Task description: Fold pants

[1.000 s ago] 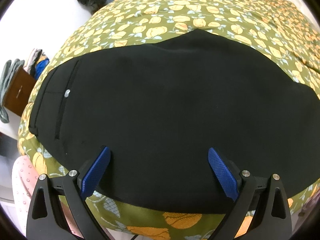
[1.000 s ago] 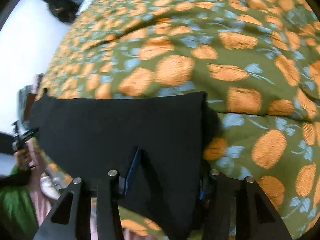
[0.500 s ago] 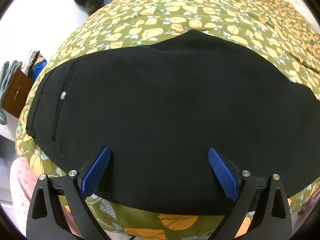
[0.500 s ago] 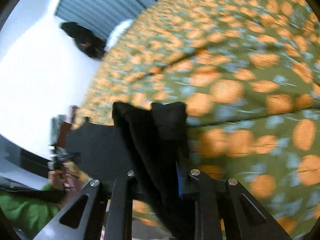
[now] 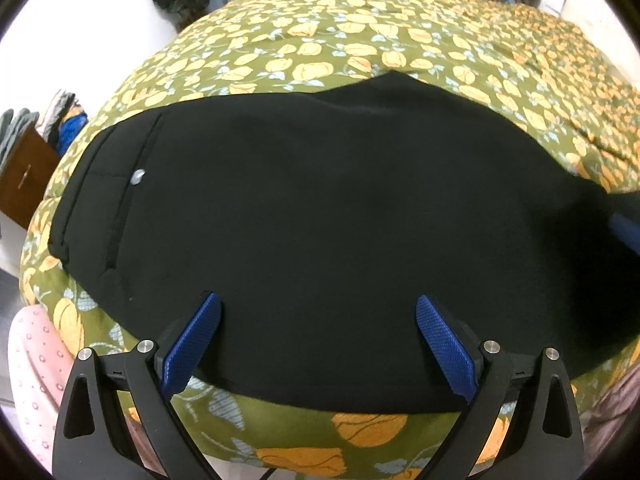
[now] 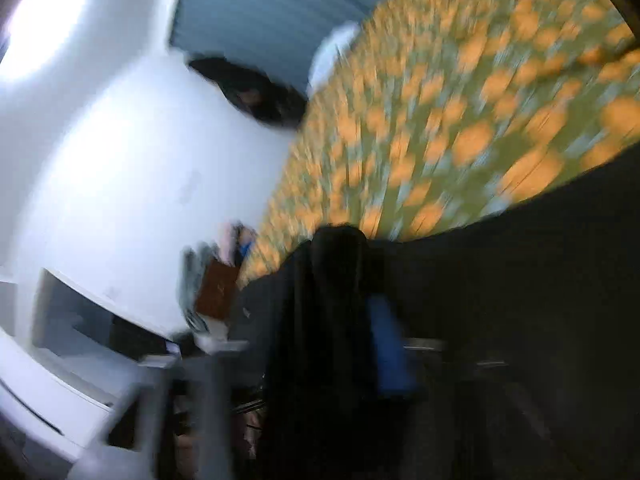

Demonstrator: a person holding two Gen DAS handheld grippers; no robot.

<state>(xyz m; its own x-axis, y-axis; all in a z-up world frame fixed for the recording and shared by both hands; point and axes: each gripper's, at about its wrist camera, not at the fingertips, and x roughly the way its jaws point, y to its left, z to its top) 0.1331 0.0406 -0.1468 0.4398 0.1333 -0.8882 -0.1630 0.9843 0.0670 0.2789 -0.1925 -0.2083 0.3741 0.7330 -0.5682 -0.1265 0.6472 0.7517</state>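
Pants (image 5: 320, 220) flat beneath left hand-held gripper (image 5: 318, 344)

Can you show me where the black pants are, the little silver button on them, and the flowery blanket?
Black fabric pants (image 5: 320, 208): left wrist view, middle of the cloth.
Small silver round button (image 5: 137, 177): left wrist view, its face.
Olive blanket with orange flowers (image 5: 360, 24): left wrist view, bare part beyond the pants.

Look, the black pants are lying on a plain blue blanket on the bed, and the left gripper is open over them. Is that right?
Not quite. The blanket isn't plain blue: it is olive green with orange flowers, as the left wrist view shows. The rest holds: the black pants lie on it and the left gripper is open over them.
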